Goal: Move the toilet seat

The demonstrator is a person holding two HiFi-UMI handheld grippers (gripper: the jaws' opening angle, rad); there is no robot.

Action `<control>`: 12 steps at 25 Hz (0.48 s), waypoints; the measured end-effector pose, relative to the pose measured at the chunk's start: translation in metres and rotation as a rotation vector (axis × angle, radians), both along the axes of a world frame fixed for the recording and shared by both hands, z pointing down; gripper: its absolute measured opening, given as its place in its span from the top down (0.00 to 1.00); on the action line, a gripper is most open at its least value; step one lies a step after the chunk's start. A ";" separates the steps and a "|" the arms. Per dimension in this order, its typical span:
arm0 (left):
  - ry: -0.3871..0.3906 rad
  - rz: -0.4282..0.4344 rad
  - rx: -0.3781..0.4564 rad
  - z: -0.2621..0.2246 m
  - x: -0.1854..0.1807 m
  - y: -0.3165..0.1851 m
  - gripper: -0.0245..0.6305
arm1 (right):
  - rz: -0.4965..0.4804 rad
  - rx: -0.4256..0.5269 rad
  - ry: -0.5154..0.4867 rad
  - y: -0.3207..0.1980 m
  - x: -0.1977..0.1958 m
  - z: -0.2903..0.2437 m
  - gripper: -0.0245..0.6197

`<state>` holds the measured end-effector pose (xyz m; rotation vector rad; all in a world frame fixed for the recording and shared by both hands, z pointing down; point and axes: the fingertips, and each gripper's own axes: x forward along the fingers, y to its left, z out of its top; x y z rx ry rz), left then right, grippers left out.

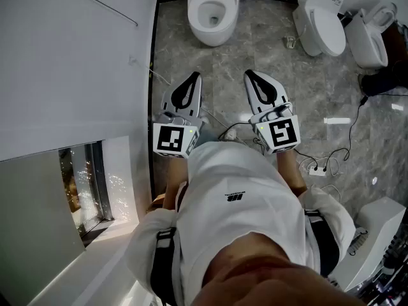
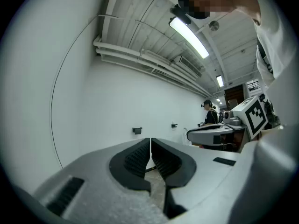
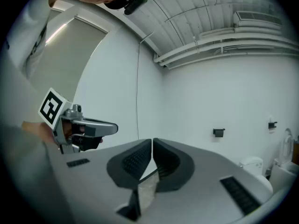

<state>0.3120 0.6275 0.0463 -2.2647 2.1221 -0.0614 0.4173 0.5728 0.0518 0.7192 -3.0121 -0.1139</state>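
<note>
A white toilet point(image 1: 213, 11) stands against the far wall straight ahead, its bowl showing and its seat ring lying flat. Both grippers are held level in front of the person's chest, well short of it. My left gripper point(image 1: 193, 76) points at the toilet with its jaws shut and nothing between them, as the left gripper view point(image 2: 150, 140) also shows. My right gripper point(image 1: 250, 75) runs parallel beside it, also shut and empty point(image 3: 152, 140). Each gripper shows in the other's view: the right gripper point(image 2: 210, 133) and the left gripper point(image 3: 100, 127).
Two more white toilets point(image 1: 320, 23) point(image 1: 373, 34) stand at the back right. Cables and a power strip point(image 1: 315, 167) lie on the grey marble floor. A white wall point(image 1: 70, 62) runs along the left. A white fixture point(image 1: 376, 234) sits at the lower right. Another person point(image 2: 211, 115) stands far off.
</note>
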 end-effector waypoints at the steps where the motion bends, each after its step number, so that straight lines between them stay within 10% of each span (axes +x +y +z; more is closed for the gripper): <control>1: -0.003 -0.001 0.001 0.000 -0.001 -0.003 0.91 | -0.005 0.007 -0.001 -0.002 -0.002 -0.001 0.91; 12: -0.006 -0.016 0.005 0.004 -0.027 -0.038 0.91 | -0.007 0.004 -0.038 -0.032 -0.028 -0.001 0.90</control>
